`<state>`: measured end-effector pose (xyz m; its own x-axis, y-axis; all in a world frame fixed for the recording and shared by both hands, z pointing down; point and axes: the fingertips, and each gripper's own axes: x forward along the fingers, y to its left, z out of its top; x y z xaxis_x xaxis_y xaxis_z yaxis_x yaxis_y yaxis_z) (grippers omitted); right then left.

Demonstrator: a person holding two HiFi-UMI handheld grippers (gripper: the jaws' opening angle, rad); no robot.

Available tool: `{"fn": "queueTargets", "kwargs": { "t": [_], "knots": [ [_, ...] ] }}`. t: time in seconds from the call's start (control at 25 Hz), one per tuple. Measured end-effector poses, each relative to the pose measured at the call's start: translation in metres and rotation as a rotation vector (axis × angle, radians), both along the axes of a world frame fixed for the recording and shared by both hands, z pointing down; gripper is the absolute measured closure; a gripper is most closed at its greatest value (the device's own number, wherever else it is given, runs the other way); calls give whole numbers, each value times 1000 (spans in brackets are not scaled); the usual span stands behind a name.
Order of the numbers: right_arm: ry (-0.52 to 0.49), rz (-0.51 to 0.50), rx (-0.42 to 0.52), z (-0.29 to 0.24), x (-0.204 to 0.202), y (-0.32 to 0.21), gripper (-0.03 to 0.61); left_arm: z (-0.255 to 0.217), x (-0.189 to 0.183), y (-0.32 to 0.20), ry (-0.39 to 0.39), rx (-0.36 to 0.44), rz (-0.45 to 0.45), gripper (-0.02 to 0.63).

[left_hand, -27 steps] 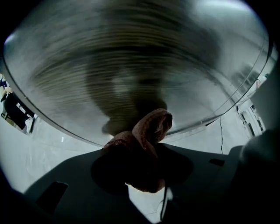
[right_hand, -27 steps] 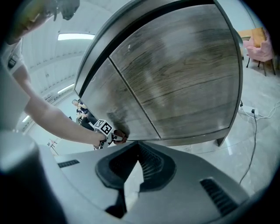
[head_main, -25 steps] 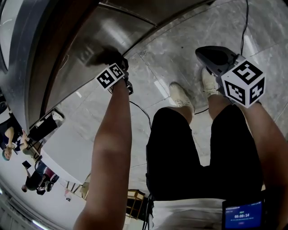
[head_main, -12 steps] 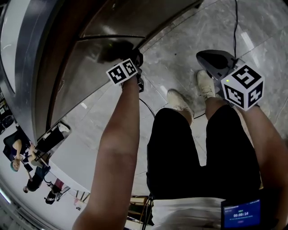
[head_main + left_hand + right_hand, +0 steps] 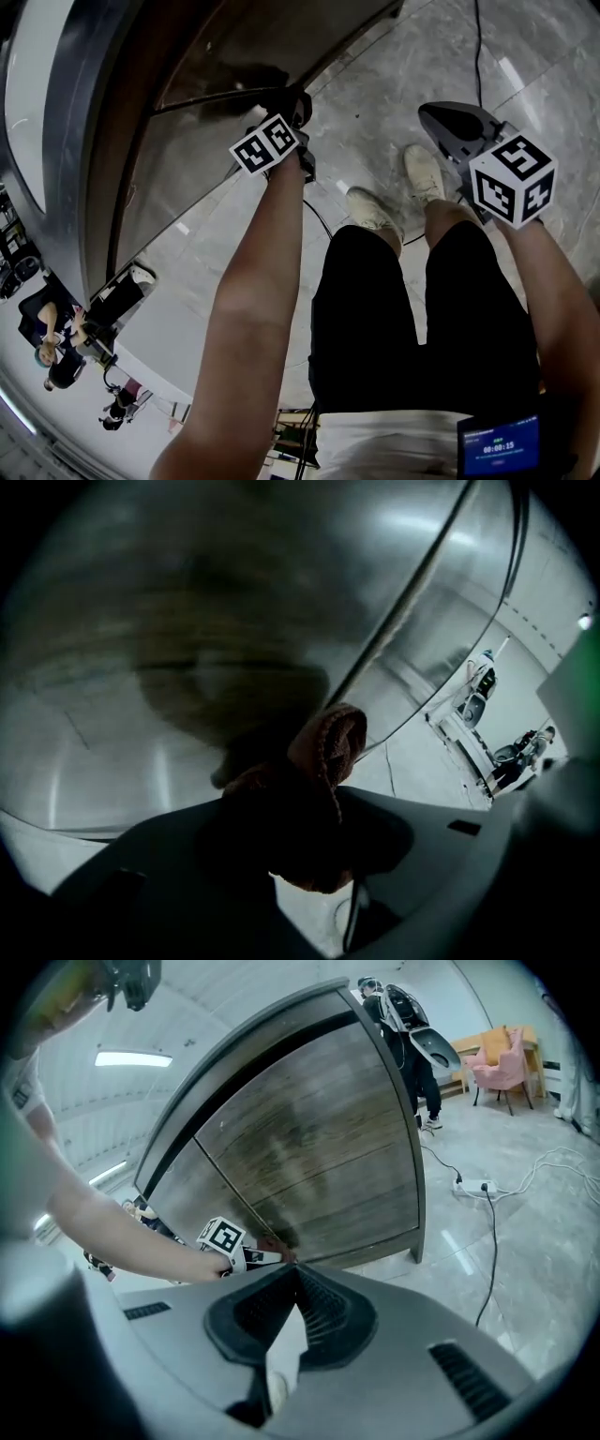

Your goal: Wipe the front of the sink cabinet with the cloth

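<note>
Cabinet front [image 5: 319, 1166] faces bunched, reddish-brown cloth [image 5: 319, 761]

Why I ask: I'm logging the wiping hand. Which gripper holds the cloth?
The left gripper: it is shut on the reddish cloth at the cabinet front. The right gripper is shut and empty.

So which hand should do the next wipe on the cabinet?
Left. The left gripper holds the cloth right at the cabinet front. The right gripper is shut, empty, and away over the floor.
</note>
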<state>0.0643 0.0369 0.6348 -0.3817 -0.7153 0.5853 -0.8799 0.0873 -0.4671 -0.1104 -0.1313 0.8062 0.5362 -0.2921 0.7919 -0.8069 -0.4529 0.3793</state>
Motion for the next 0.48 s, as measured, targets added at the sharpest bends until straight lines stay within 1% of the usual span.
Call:
{"fn": "queueTargets", "kwargs": {
  "t": [0.12, 0.24, 0.36, 0.48],
  "knots": [
    [-12, 9, -6, -16, -7, 8, 566, -38, 13, 11, 56, 30, 26, 446],
    [-31, 30, -20, -36, -17, 13, 566, -80, 14, 27, 87, 47, 41, 445],
    [-39, 54, -25, -64, -25, 13, 566, -138, 18, 35, 118, 115, 72, 446],
    [-36, 77, -5, -96, -35, 9, 566, -204, 19, 42, 183, 175, 89, 446]
  ]
}}
